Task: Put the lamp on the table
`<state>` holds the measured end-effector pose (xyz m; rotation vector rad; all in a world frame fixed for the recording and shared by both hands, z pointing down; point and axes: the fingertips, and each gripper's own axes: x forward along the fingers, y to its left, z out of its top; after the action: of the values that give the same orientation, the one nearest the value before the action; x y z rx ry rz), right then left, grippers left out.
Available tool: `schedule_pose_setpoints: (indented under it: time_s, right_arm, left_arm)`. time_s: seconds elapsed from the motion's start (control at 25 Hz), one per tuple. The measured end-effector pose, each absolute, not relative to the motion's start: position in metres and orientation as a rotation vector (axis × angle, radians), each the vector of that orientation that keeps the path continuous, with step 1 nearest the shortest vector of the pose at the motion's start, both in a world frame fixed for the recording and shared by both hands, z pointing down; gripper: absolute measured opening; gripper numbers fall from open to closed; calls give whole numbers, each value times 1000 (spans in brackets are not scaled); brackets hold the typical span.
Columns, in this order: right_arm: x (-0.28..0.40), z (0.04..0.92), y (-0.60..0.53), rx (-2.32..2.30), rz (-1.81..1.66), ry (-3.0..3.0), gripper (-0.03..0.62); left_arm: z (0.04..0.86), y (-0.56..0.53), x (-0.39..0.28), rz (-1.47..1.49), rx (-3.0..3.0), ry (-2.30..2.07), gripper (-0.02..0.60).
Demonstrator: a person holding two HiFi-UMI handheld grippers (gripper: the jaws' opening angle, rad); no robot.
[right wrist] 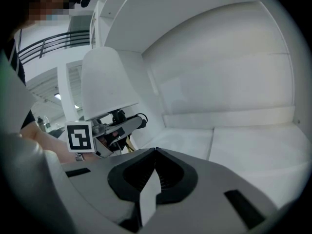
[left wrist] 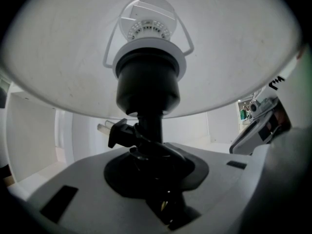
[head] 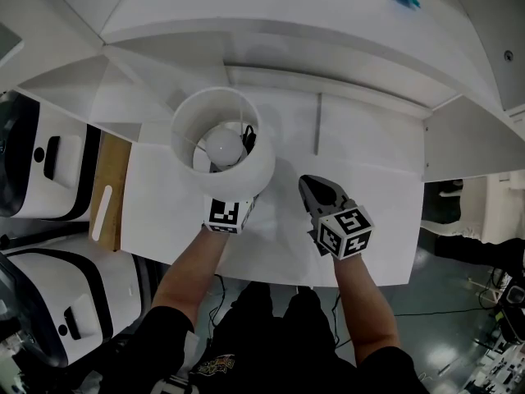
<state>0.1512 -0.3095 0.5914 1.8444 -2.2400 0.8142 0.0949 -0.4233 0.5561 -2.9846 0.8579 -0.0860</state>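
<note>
Overhead head view, level gripper views, lamp (head: 246, 171) common to all

The lamp (head: 221, 134) has a white shade, a white bulb (head: 224, 144) and a black socket (left wrist: 147, 84) and stem. Its plug (left wrist: 119, 132), just left of the stem ahead of the left gripper (left wrist: 153, 169), is black with silvery prongs. The left gripper and the right gripper (right wrist: 155, 174) are grey with black jaw pads. Each carries a marker cube (head: 344, 232) patterned in black and white squares. The table (head: 361, 179) beneath them is white. Left of the left gripper stands a tan wooden panel (head: 111, 189). The person's clothing (head: 271, 335) is black.
</note>
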Motion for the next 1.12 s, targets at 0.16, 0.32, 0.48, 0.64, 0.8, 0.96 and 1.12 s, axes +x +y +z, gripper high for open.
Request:
schedule_pose_setpoints:
  time_s: [0.16, 0.32, 0.48, 0.64, 0.8, 0.96, 1.12]
  right_arm:
    - [153, 591, -307, 1838, 818, -2246, 26]
    - [156, 592, -303, 1836, 819, -2248, 25]
    - [157, 594, -299, 1835, 828, -2247, 25]
    - [156, 595, -296, 1830, 829, -2251, 25]
    - [156, 594, -293, 1827, 825, -2257, 26]
    - [155, 590, -289, 1817, 821, -2277, 26]
    - [152, 583, -283, 1785, 807, -2312, 25]
  left_arm:
    - [568, -423, 89, -117, -2976, 906, 107]
    - [570, -421, 87, -135, -2974, 912, 118]
    - [571, -421, 87, -138, -2964, 925, 127]
    - [587, -418, 80, -183, -2953, 955, 147]
    - [584, -414, 75, -224, -2940, 978, 168]
    - [589, -404, 63, -264, -2935, 1027, 178]
    - [596, -386, 45, -311, -2922, 1105, 179]
